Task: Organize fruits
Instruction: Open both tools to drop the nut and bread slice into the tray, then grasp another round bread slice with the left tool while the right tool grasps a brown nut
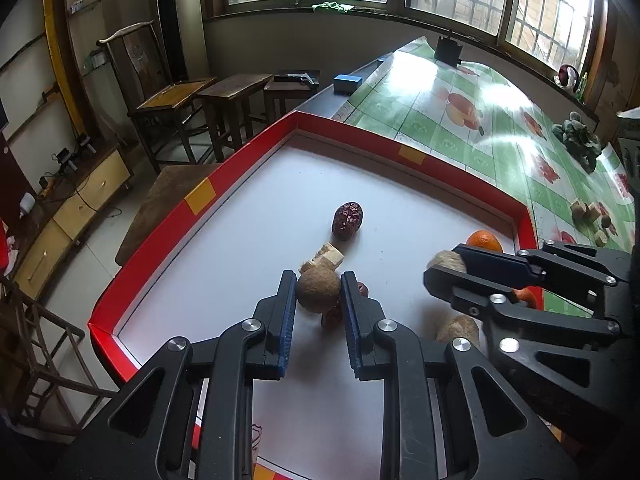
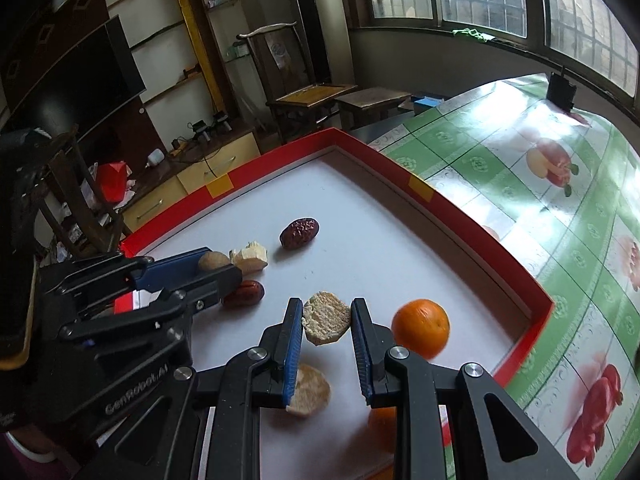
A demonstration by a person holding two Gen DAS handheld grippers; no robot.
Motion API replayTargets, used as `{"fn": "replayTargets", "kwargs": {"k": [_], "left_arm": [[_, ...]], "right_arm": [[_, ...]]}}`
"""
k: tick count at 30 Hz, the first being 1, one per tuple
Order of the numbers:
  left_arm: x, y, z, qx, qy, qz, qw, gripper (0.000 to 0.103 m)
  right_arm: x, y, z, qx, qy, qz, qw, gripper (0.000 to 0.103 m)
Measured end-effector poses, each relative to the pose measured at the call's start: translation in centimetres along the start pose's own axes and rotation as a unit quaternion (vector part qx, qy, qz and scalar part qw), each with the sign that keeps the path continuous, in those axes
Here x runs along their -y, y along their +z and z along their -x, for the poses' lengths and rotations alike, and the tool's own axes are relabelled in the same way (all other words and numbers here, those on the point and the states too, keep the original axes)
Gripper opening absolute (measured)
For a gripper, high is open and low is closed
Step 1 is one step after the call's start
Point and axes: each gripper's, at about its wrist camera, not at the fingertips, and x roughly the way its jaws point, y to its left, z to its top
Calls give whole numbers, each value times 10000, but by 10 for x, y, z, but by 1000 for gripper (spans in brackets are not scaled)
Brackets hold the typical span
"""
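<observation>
A red-rimmed white tray (image 1: 256, 148) (image 2: 480, 232) holds the fruits. My left gripper (image 1: 319, 294) is shut on a round brown longan (image 1: 318, 294), also seen in the right wrist view (image 2: 212, 261). My right gripper (image 2: 326, 322) is shut on a pale dried fruit slice (image 2: 325, 322), held above the tray; in the left wrist view that gripper (image 1: 444, 276) is at right. On the tray lie a dark red jujube (image 1: 347, 220) (image 2: 299, 233), a pale chunk (image 1: 325, 258) (image 2: 249, 258), a smaller jujube (image 2: 245, 293), another pale slice (image 2: 308, 390) (image 1: 458, 330) and an orange (image 2: 421, 328) (image 1: 484, 241).
A green fruit-print tablecloth (image 1: 460, 120) (image 2: 540, 184) covers the table right of the tray. Small wooden blocks (image 1: 588, 214) and a dark green bundle (image 1: 578, 138) lie on it. A second orange (image 2: 382, 424) sits under my right finger. Wooden chairs and stools (image 1: 192, 108) stand beyond the table's left edge.
</observation>
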Motion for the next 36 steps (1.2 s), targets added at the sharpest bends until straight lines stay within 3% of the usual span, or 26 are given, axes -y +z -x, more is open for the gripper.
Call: {"fn": "replayTargets", "kwargs": {"k": [10, 17, 18, 20, 21, 29, 36], "left_arm": [[-4, 1, -4, -54, 137, 99, 9998, 22], [-7, 0, 0, -62, 250, 173, 9995, 25], [-6, 1, 2, -37, 272, 180, 9995, 29], [-4, 2, 9, 92, 281, 199, 9994, 63], [-2, 3, 13, 181, 270, 209, 9993, 64], [34, 9, 33, 425, 98, -54, 9990, 64], [89, 13, 40, 466, -337, -366, 9977, 64]], "right_arm": [[4, 4, -21, -99, -39, -26, 9999, 23], [0, -1, -8, -7, -29, -50, 10000, 34], [0, -2, -3, 42, -40, -48, 10000, 34], [-1, -4, 8, 143, -19, -65, 9999, 34], [-2, -6, 15, 205, -6, -72, 9998, 34], [9, -24, 68, 618, -350, -204, 9973, 39], [42, -53, 113, 830, -869, -584, 9910, 40]]}}
